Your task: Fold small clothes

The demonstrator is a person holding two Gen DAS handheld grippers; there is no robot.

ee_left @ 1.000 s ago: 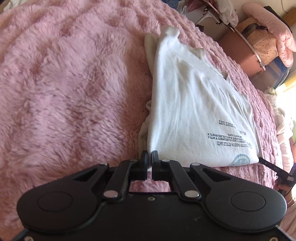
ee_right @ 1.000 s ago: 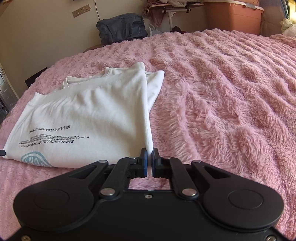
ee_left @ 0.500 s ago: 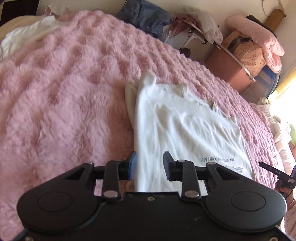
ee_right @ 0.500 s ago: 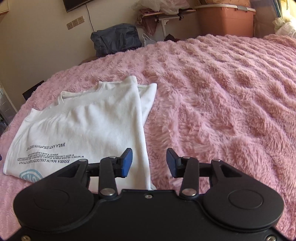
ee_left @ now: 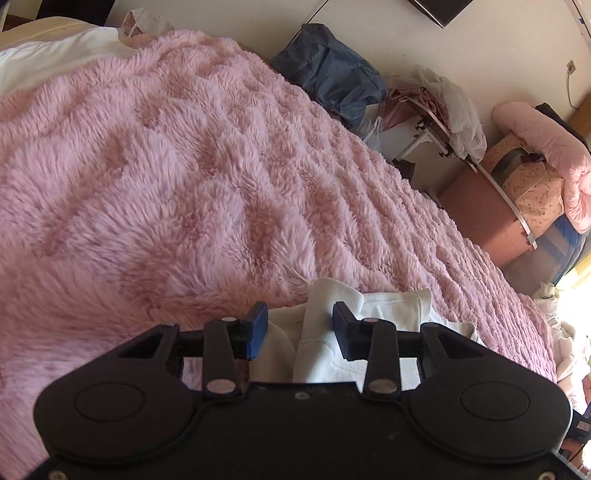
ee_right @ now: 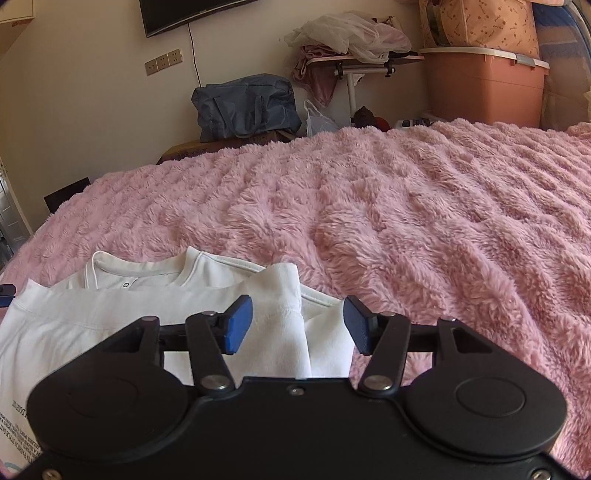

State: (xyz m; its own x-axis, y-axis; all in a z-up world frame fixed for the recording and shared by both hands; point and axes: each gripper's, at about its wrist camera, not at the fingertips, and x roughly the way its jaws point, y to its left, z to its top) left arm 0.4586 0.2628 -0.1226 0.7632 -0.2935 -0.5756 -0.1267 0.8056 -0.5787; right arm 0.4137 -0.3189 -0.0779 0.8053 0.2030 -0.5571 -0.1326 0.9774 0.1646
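Observation:
A white T-shirt (ee_right: 155,314) with dark print lies folded on the pink fluffy blanket (ee_right: 406,221). Its collar end faces away from me. In the right wrist view my right gripper (ee_right: 298,325) hovers over the shirt's folded sleeve edge. Its jaws are opening, and the pads touch no cloth. In the left wrist view the same T-shirt (ee_left: 388,306) shows only its far end, behind my left gripper (ee_left: 300,332). That gripper's jaws are opening too, with cloth behind the gap and nothing pinched.
The blanket (ee_left: 184,184) stretches far to the left and ahead. Past the bed's edge stand a blue bag (ee_right: 245,105), a small rack with draped cloths (ee_right: 351,44), an orange-brown bin (ee_right: 484,88) and a wall-mounted screen (ee_right: 184,13). A white pillow (ee_left: 48,55) lies far left.
Both grippers were shut on the shirt's near edge a second ago; they have let go, opened, and moved forward along the shirt toward its collar end.

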